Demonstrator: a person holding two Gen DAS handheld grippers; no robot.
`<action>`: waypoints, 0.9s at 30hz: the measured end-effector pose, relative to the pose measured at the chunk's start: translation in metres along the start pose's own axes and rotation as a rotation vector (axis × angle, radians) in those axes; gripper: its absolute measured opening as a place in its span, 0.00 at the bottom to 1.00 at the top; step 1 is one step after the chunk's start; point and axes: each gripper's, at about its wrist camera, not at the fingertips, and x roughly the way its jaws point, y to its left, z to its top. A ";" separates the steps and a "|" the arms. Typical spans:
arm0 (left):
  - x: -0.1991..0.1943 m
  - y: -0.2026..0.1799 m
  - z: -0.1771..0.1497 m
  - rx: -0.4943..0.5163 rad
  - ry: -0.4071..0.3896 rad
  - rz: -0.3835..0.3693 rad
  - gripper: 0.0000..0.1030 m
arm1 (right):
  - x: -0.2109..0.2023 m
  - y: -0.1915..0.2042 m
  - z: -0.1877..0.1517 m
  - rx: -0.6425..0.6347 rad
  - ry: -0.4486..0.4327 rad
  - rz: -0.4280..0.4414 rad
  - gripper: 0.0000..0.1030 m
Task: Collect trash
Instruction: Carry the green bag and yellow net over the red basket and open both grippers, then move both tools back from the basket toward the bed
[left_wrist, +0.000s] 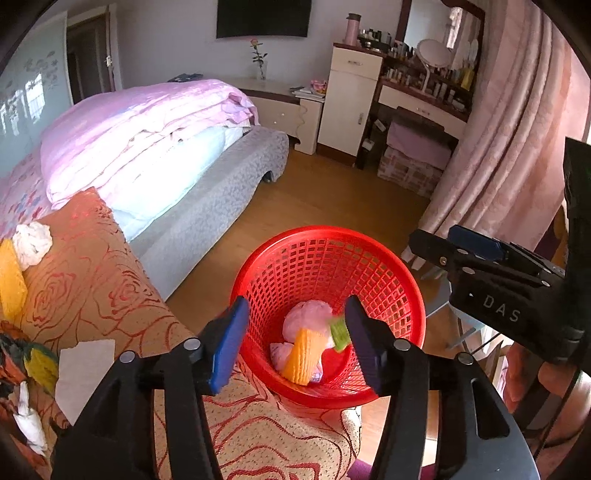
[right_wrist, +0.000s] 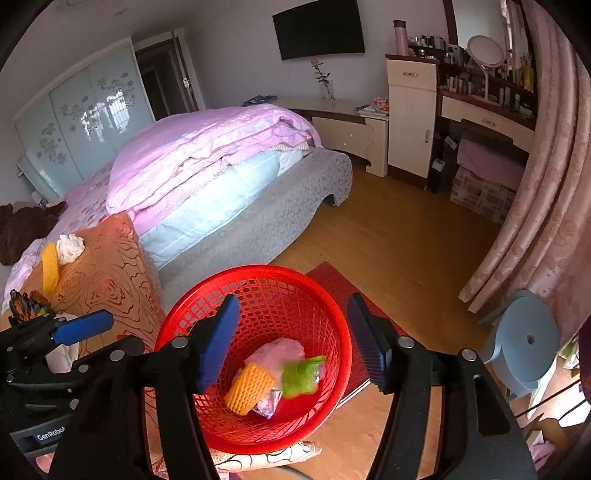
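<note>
Hovering over the round red plastic mesh basket (right_wrist: 258, 354), both grippers, left (left_wrist: 295, 339) and right (right_wrist: 295, 343), show jaws wide open and empty; a blurred green wrapper (right_wrist: 301, 376) lies among trash inside.

Left gripper (left_wrist: 297, 339): jaws spread wide, nothing between the blue pads (left_wrist: 229, 343). It points forward and downward. In the right wrist view it shows at the lower left edge, where only one blue pad is distinct.

Right gripper (right_wrist: 293, 341): jaws likewise spread wide, blue pads (right_wrist: 218, 343) bare (no contact with anything). It points forward and downward. In the left wrist view its black body enters from the right edge, level with and beside the left gripper, fingers directed leftward. The two grippers are near each other but apart.
</note>
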 end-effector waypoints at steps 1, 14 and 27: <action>-0.001 0.002 0.000 -0.005 -0.003 0.000 0.52 | 0.000 0.000 0.000 -0.002 -0.002 -0.001 0.58; -0.030 0.014 -0.006 -0.039 -0.079 0.060 0.61 | -0.019 0.012 0.000 -0.049 -0.081 -0.016 0.60; -0.072 0.030 -0.012 -0.097 -0.166 0.115 0.74 | -0.048 0.034 0.000 -0.103 -0.191 0.029 0.76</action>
